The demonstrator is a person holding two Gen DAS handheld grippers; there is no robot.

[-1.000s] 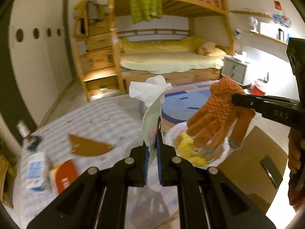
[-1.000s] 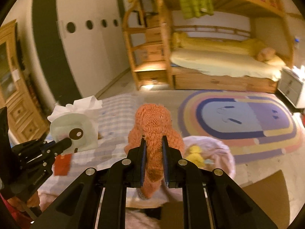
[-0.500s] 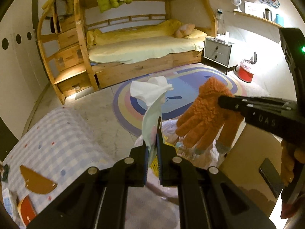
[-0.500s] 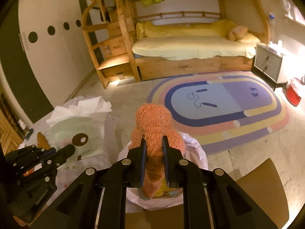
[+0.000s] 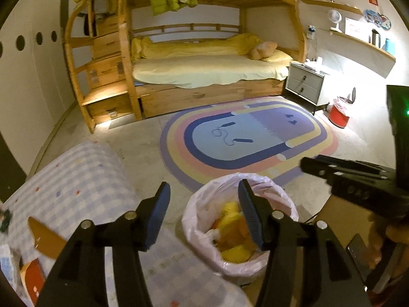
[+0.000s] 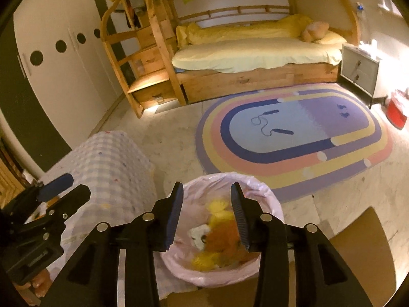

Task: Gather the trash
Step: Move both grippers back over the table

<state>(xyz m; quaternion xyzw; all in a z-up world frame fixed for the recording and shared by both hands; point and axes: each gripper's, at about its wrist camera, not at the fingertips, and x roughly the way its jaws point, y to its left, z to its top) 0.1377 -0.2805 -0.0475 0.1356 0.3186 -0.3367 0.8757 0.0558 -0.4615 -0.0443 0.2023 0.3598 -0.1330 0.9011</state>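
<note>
Both the left gripper (image 5: 203, 195) and the right gripper (image 6: 207, 199) have just been opening and stand spread, nothing between their ribbed pads. Below them sits a round bin (image 6: 271, 202) lined with crinkled pink plastic. Inside lie the fuzzy orange glove (image 6: 223, 240) and white wrapper (image 6: 198, 234), half-buried in blurry yellow trash.

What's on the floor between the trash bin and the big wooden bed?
The striped oval rug, with a thin dark cord lying on it, fills most of the floor between the lined bin and bunk bed, clearest in the right wrist view.
</note>
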